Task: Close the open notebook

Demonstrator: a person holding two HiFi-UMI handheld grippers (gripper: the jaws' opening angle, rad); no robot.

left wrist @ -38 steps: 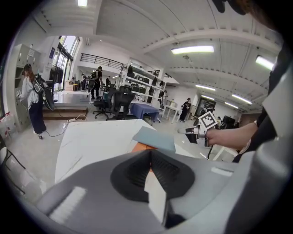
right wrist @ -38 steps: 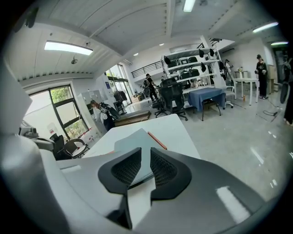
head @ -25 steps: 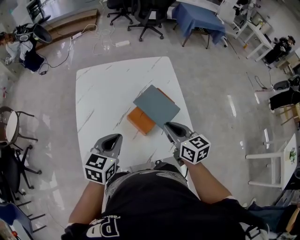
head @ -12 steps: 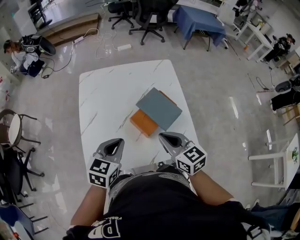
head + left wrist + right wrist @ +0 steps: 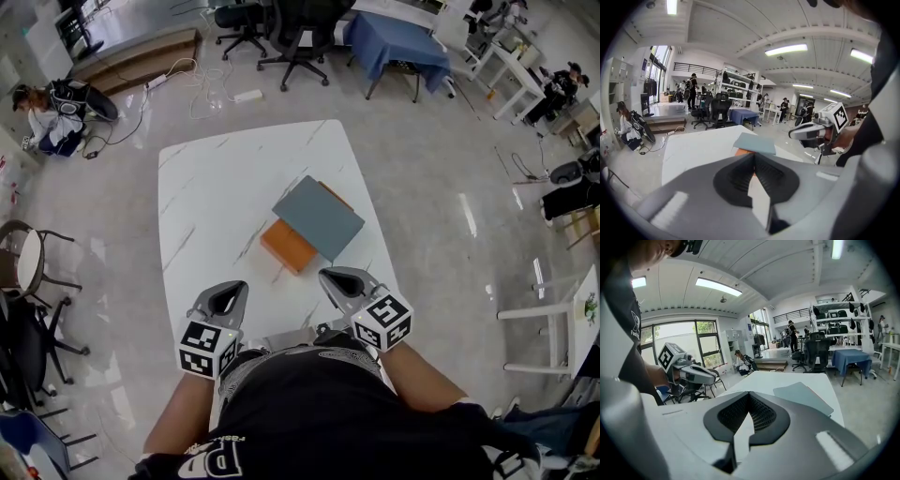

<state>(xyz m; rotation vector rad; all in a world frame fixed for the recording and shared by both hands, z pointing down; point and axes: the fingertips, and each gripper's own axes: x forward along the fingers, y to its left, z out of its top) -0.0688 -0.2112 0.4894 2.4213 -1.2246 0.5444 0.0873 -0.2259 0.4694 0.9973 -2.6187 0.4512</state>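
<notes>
The notebook [image 5: 319,217] lies flat mid-table with its grey-blue cover up, on top of an orange book [image 5: 287,246] that sticks out at its near left. Both grippers hover over the near table edge, short of the notebook and touching nothing. My left gripper [image 5: 231,290] is shut and empty. My right gripper [image 5: 330,276] is shut too, with nothing between its jaws. In the left gripper view, the notebook [image 5: 755,142] lies beyond the shut jaws [image 5: 753,157] and the right gripper [image 5: 806,132] shows at right. The right gripper view shows its shut jaws [image 5: 749,397] and the cover [image 5: 803,397].
The white marble table [image 5: 216,187] stands on a glossy floor. Office chairs [image 5: 291,33] and a blue-draped table [image 5: 398,37] stand behind it. A person [image 5: 47,117] sits on the floor at far left; a chair [image 5: 28,262] stands at left, a small white table [image 5: 553,319] at right.
My right gripper has drawn back from the notebook's near corner toward the person's body, and its jaws have closed empty. The left gripper has stayed put.
</notes>
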